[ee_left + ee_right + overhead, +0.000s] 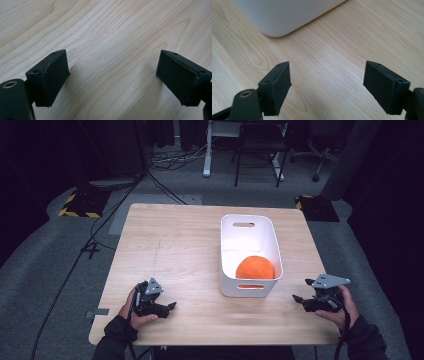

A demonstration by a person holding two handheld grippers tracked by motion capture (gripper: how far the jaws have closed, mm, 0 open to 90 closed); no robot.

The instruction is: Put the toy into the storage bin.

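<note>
The wooden table [200, 250] carries 1 white bin [227, 270] containing the orange ball [255, 268]. The left gripper [170, 306] and right gripper [296, 298] rest either side, jaws spread, empty. Placement appears complete; the next move likely only requires keeping both clear.

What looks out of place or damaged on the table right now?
Nothing stands out. The orange ball sits inside the upright white bin, and both tongs, left and right, stand open and empty over the wooden table.
</note>
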